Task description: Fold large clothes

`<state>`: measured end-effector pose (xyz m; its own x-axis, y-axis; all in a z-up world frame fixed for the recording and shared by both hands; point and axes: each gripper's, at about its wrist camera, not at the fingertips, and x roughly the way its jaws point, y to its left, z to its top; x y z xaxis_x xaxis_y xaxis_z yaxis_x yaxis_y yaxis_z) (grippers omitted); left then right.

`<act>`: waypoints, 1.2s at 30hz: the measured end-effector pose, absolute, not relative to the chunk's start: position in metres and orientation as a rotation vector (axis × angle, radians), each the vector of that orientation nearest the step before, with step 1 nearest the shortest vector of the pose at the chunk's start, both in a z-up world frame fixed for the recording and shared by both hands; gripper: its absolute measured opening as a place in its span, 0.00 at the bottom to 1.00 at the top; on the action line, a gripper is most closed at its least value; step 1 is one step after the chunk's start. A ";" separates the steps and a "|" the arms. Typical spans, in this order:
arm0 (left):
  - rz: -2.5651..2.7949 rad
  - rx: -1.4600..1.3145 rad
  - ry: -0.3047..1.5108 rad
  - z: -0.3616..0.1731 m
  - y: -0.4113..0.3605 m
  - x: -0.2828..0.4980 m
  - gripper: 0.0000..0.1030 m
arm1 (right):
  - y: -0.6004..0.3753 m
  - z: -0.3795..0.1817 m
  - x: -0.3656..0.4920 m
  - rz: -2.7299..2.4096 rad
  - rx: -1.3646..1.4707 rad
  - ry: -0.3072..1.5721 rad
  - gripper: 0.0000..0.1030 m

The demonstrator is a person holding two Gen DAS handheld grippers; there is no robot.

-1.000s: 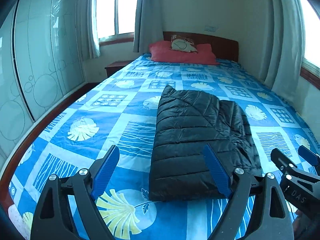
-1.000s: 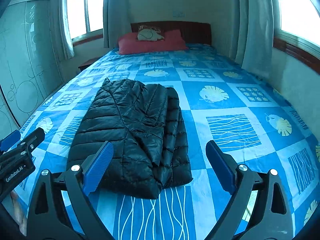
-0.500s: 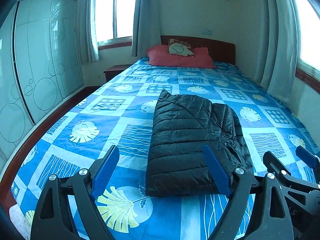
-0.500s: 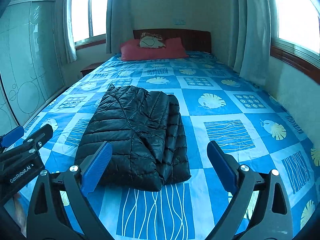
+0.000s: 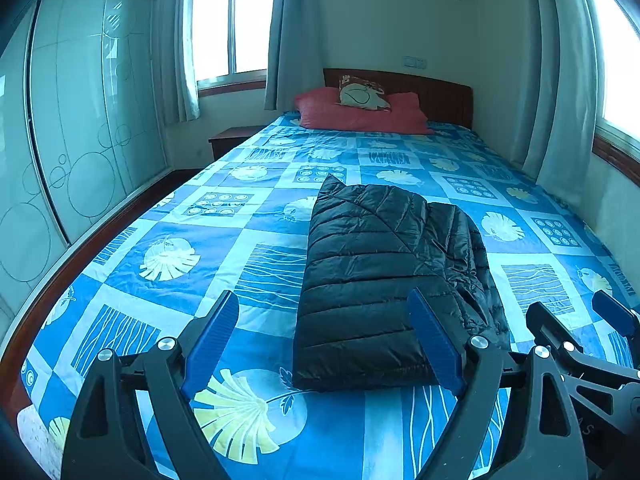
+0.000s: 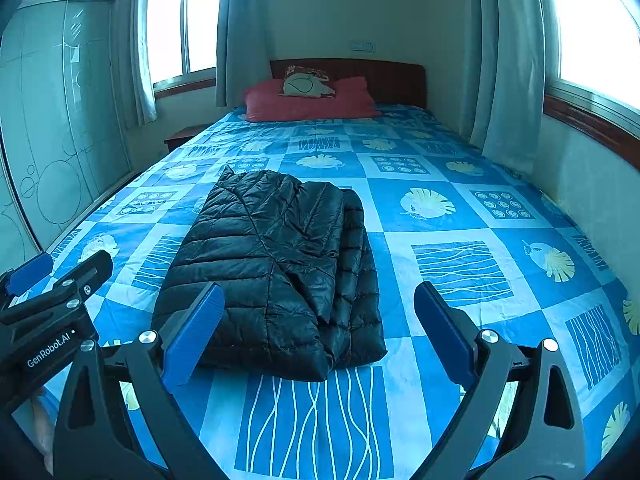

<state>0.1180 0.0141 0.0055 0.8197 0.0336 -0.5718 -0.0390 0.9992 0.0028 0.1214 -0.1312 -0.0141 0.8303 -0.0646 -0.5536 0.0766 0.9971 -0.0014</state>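
Note:
A black quilted puffer jacket (image 5: 384, 276) (image 6: 276, 264) lies folded into a thick rectangle on the blue patterned bedspread (image 5: 224, 240) (image 6: 460, 264). My left gripper (image 5: 324, 332) hangs open above the bed's near end, short of the jacket's near edge, with nothing between its blue pads. My right gripper (image 6: 316, 324) is open too, held back from the jacket and apart from it. Each gripper shows at the edge of the other's view.
Red pillows (image 5: 360, 114) and a small patterned cushion (image 6: 306, 82) lie against the wooden headboard (image 6: 384, 76). A glass-fronted wardrobe (image 5: 80, 120) runs along the left, a nightstand (image 5: 232, 138) stands beside the bed, and curtained windows (image 6: 592, 28) are at the back and right.
Both views have tilted up and drawn back a little from the jacket, which now sits lower and smaller in the frames. The jacket has not moved and both grippers stay open.

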 end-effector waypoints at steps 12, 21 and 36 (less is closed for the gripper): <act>0.029 -0.014 0.608 0.004 0.012 0.121 0.82 | -0.133 -0.016 0.125 -0.073 0.014 0.588 0.93; 0.029 -0.028 0.606 0.005 0.013 0.124 0.82 | -0.136 -0.017 0.125 -0.074 0.006 0.592 0.93; 0.071 -0.013 0.621 -0.006 0.016 0.130 0.85 | -0.140 -0.031 0.128 -0.071 0.002 0.615 0.93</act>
<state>0.1301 0.0163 -0.0057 0.8109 0.0623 -0.5819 -0.0699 0.9975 0.0093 0.1282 -0.1398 -0.0310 0.8144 -0.0661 -0.5766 0.0674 0.9975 -0.0193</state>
